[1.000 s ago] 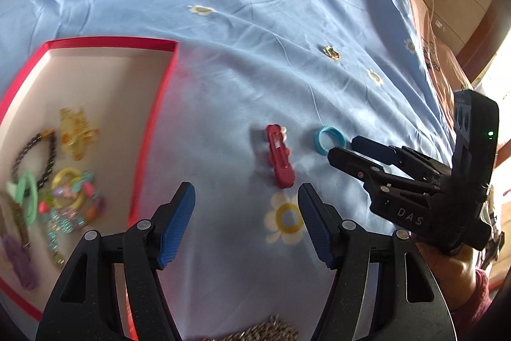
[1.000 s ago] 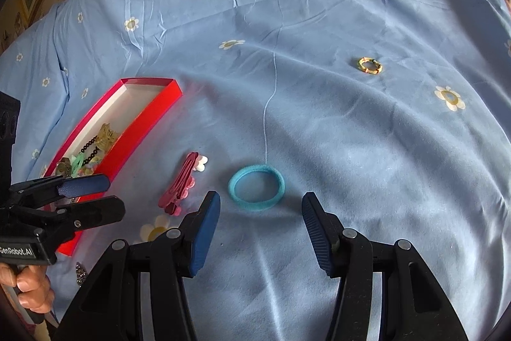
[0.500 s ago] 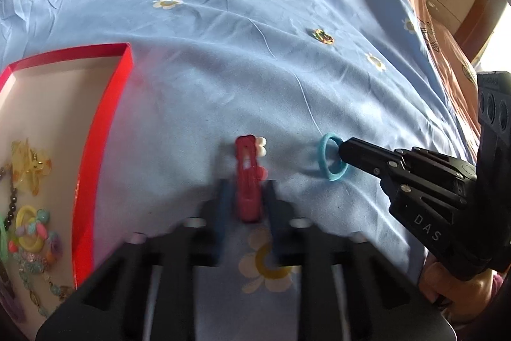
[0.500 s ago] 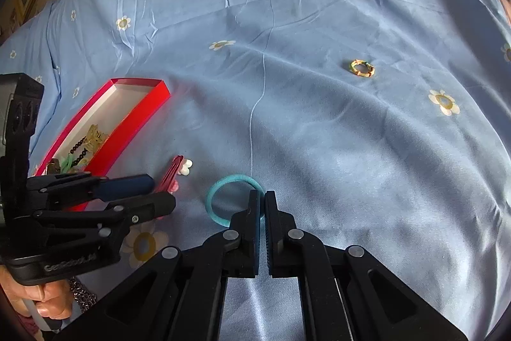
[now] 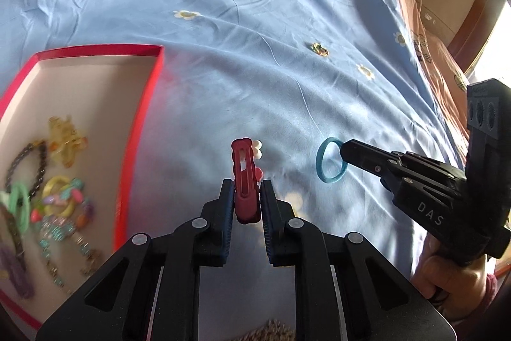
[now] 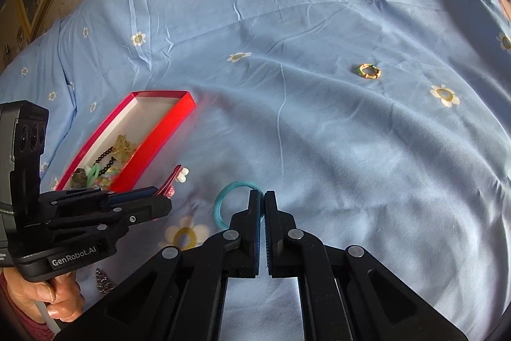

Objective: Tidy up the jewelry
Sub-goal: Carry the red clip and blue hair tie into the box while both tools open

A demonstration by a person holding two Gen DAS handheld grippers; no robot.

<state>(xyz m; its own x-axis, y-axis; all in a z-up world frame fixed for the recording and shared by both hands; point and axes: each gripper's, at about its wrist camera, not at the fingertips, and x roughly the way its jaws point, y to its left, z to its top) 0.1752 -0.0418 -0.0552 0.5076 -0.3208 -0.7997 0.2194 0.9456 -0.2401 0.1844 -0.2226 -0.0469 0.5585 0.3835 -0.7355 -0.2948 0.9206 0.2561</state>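
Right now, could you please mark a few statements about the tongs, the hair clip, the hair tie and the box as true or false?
1. The left tongs are shut on the red hair clip. True.
2. The right tongs are wide open above the teal hair tie. False: they are shut on its band.
3. The red box already holds several pieces of jewelry. True.
4. The small multicoloured ring lies inside the box. False: it lies alone on the blue sheet, far from the box.
5. The hair tie sits left of the hair clip in the left wrist view. False: it is to its right.
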